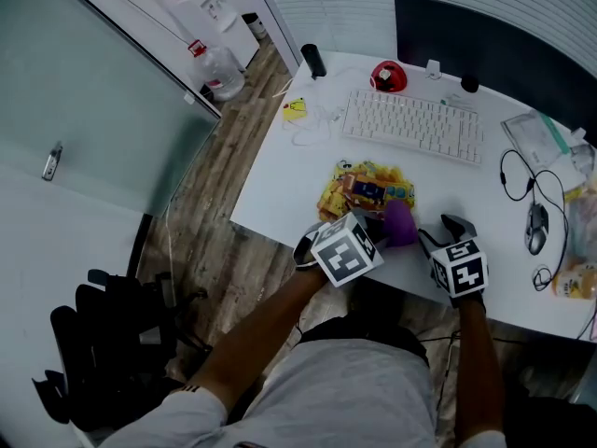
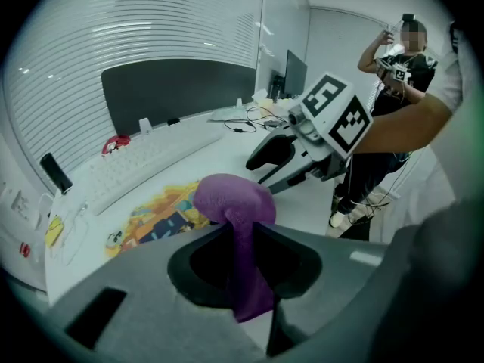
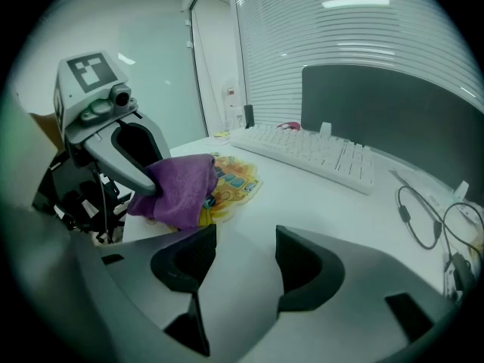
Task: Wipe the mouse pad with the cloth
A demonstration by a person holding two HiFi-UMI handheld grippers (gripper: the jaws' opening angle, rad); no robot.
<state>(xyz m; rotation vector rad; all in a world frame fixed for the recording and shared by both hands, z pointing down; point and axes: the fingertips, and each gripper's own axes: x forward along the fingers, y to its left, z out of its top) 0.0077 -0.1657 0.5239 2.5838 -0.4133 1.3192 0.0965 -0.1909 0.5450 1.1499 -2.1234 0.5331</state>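
A colourful yellow mouse pad (image 1: 366, 190) lies near the front edge of the white desk (image 1: 280, 194), before the keyboard. My left gripper (image 1: 382, 224) is shut on a purple cloth (image 1: 400, 222), which bunches out past its jaws at the pad's near right corner. In the left gripper view the cloth (image 2: 234, 203) is pinched between the jaws, with the pad (image 2: 155, 214) beyond. My right gripper (image 1: 444, 231) stands open and empty just right of the cloth. Its own view shows the cloth (image 3: 178, 187) resting at the pad's (image 3: 234, 180) edge; whether it presses on it I cannot tell.
A white keyboard (image 1: 413, 125) lies behind the pad, with a red object (image 1: 387, 77) and dark monitor (image 1: 494, 45) beyond. A mouse (image 1: 536, 228) and cables lie at the right. A black chair (image 1: 112, 343) stands on the floor at left. A person (image 2: 401, 66) stands in the background.
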